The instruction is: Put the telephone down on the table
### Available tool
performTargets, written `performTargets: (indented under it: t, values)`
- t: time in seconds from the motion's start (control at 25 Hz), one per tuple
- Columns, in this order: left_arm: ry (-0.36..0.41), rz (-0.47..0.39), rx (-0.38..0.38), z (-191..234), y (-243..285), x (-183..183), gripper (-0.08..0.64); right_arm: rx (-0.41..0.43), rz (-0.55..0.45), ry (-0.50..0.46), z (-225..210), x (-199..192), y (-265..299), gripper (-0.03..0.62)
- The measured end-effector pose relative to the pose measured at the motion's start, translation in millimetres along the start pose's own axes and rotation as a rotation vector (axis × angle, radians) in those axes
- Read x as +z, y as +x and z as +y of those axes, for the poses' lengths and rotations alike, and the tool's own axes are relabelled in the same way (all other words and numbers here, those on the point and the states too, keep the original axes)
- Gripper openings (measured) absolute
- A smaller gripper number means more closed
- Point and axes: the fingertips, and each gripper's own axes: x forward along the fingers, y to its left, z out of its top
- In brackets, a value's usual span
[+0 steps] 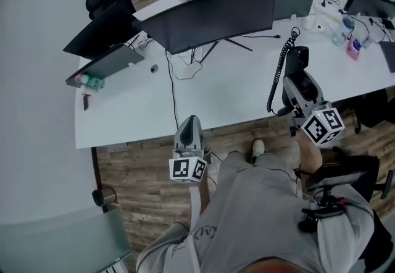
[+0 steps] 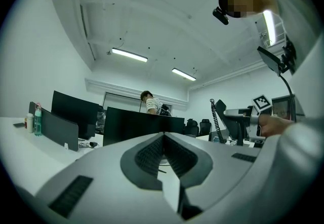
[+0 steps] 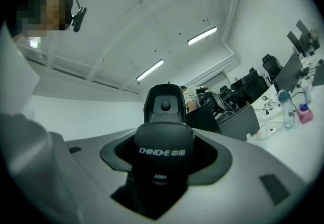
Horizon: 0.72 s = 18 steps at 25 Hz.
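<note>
The telephone is a black handset (image 1: 298, 59) with a coiled black cord (image 1: 277, 76) that hangs down over the white table (image 1: 234, 83). My right gripper (image 1: 299, 85) is shut on the handset and holds it upright above the table's near right edge. In the right gripper view the handset (image 3: 163, 137) fills the gap between the jaws and rises past them, and that gripper (image 3: 162, 154) clamps its lower part. My left gripper (image 1: 189, 128) hovers at the table's front edge, jaws closed together and empty; the left gripper view shows that gripper (image 2: 163, 139) with its pads touching.
A wide dark monitor (image 1: 213, 13) and a second screen (image 1: 102, 34) stand at the table's back. Cables (image 1: 185, 68), a bottle (image 1: 91, 82) at the left, and bottles and a pink item (image 1: 353, 48) at the far right lie on the table. A person (image 2: 150, 102) stands behind the monitors.
</note>
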Motion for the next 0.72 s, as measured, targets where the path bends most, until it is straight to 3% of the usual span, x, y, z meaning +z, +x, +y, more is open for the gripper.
performTargets:
  t: [0.36,0.72]
  values:
    - [-0.052,0.003,-0.027,-0.5,39.4,-5.9,0.011,-0.027,-0.001,-0.025,-24.3,7.9,25.6,0.278]
    - [-0.054,-0.046,-0.159,-2.0,109.3,8.7,0.011,-0.123,-0.041,-0.04,-48.0,20.9,20.7,0.278]
